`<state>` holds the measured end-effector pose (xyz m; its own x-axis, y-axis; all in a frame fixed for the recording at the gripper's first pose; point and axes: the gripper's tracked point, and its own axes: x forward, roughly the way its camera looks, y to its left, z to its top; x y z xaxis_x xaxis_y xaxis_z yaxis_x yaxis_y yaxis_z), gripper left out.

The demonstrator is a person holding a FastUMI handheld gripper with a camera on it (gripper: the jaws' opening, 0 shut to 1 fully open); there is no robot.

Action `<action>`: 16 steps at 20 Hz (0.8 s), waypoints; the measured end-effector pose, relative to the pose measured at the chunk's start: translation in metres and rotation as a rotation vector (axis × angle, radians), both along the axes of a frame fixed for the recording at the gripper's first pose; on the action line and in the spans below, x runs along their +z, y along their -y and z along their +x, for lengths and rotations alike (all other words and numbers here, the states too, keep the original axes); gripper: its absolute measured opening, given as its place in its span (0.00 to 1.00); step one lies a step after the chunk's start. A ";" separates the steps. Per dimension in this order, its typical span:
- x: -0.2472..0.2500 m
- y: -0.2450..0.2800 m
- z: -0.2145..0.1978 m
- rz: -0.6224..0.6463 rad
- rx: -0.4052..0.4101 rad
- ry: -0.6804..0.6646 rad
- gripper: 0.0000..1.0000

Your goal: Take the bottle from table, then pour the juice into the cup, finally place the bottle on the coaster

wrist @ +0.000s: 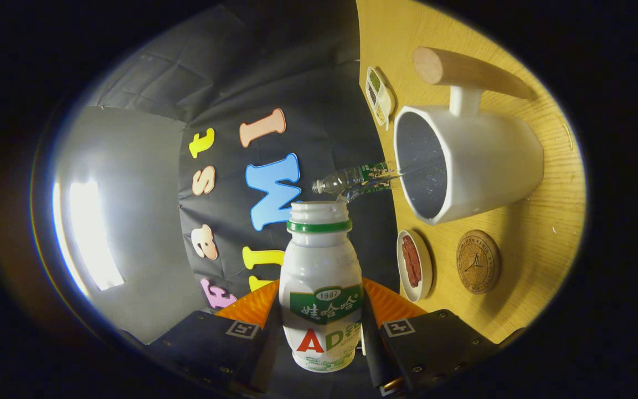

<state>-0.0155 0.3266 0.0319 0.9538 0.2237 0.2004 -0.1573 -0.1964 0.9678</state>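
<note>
Claw (322, 332) clamped on white bottle (322, 288), uncapped mouth near cup (466, 160); coaster (478, 261) just beside cup on worktop (540, 233).

Wood-grain table (540, 233), view rolled sideways: white cup (485, 160) with wooden handle, cork coaster (478, 261) beside it, small dish (414, 266) by coaster, clear plastic bottle (352, 180), small tray (380, 97) further off.

Dim, left-side glare, fisheye edge distortion
</note>
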 end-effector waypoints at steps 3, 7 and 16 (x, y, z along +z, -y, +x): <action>0.000 0.004 0.000 0.014 -0.002 -0.002 0.66; 0.000 0.005 -0.001 0.026 -0.006 -0.005 0.66; 0.004 0.006 0.000 0.071 -0.014 -0.003 0.66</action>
